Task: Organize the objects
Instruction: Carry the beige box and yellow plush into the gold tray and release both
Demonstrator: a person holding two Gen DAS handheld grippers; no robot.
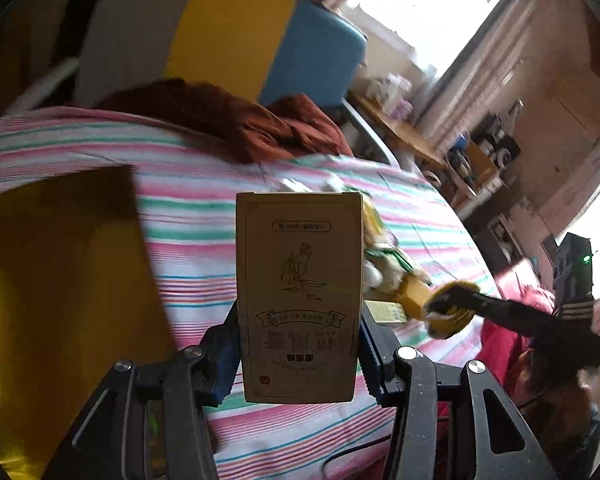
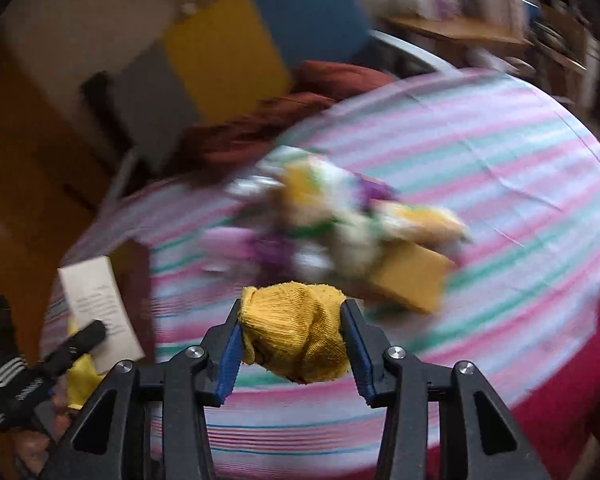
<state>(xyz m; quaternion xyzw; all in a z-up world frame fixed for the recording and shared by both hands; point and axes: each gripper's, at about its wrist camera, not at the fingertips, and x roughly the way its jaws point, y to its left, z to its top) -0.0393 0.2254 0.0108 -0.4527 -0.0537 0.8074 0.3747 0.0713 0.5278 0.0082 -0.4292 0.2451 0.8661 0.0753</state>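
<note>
My left gripper (image 1: 298, 344) is shut on a tan printed carton (image 1: 299, 296), held upright above the striped bedsheet (image 1: 188, 216). My right gripper (image 2: 292, 332) is shut on a bunched yellow cloth (image 2: 296, 334) above the sheet (image 2: 480, 168). From the left wrist view the right gripper with the yellow cloth (image 1: 448, 310) shows at the right. From the right wrist view the carton (image 2: 100, 308) in the left gripper shows at the lower left. A blurred pile of soft items (image 2: 324, 220) and a yellow box (image 2: 408, 278) lie mid-bed.
A yellow-brown open container (image 1: 60, 280) is at the left. A rust-brown blanket (image 1: 228, 120) lies at the bed's head before a grey, yellow and blue headboard (image 1: 228, 36). A wooden side table (image 1: 404, 128) with clutter stands beyond the bed. A red garment (image 1: 512, 312) is at the right.
</note>
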